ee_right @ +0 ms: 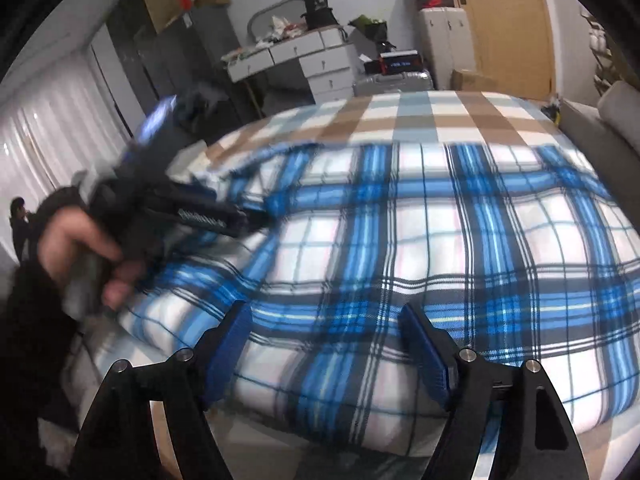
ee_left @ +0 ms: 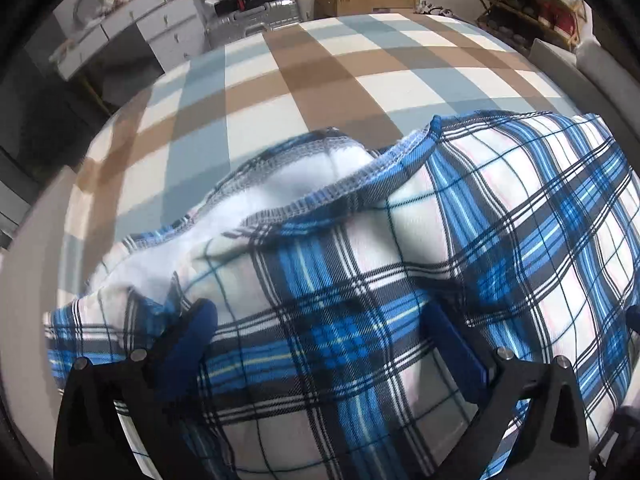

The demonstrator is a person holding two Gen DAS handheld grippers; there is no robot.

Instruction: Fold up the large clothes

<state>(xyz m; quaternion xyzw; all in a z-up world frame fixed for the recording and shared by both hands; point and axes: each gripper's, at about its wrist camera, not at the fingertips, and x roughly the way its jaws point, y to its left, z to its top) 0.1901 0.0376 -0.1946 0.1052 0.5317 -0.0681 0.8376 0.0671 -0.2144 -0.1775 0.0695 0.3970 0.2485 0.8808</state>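
Observation:
A large blue, white and black plaid cloth point(ee_left: 400, 248) lies bunched on the bed, with its stitched hem point(ee_left: 336, 196) folded over so that the white underside shows. My left gripper point(ee_left: 324, 320) hovers right over the cloth with its blue pads wide apart. Plaid fabric lies between them but is not pinched. In the right wrist view the same cloth point(ee_right: 420, 240) spreads across the bed. My right gripper point(ee_right: 326, 316) stands open above its near edge. The left gripper point(ee_right: 208, 216) shows there blurred at the cloth's left side, held by a hand point(ee_right: 76, 248).
The bed sheet point(ee_left: 304, 80) is checked brown, pale blue and white. Beyond the bed stand a white dresser point(ee_right: 304, 60), suitcases point(ee_right: 394, 80), a cardboard box point(ee_left: 344, 2) and a wooden door point(ee_right: 508, 20). A shelf rack point(ee_left: 532, 4) is at the right. A person point(ee_right: 18, 220) stands far left.

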